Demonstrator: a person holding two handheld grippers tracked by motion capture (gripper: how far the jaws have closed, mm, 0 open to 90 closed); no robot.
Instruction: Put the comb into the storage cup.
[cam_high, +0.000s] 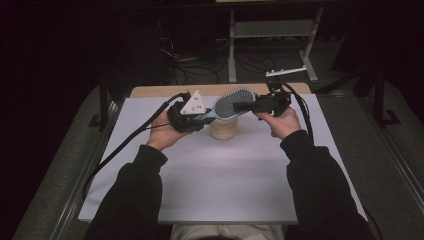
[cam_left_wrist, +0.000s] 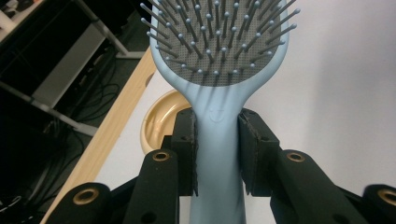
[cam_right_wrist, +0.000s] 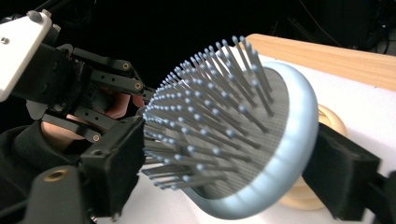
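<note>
So the left gripper is clamped on the hairbrush handle, holding it just above the wooden bowl. The right gripper brackets the head, contact unclear. I'd pinch the rim, not bristles.

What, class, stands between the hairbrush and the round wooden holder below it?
Nothing visible. The hairbrush hangs just above the wooden holder, held at its handle by the left gripper, with the right gripper around its head; only air separates brush and holder.
</note>
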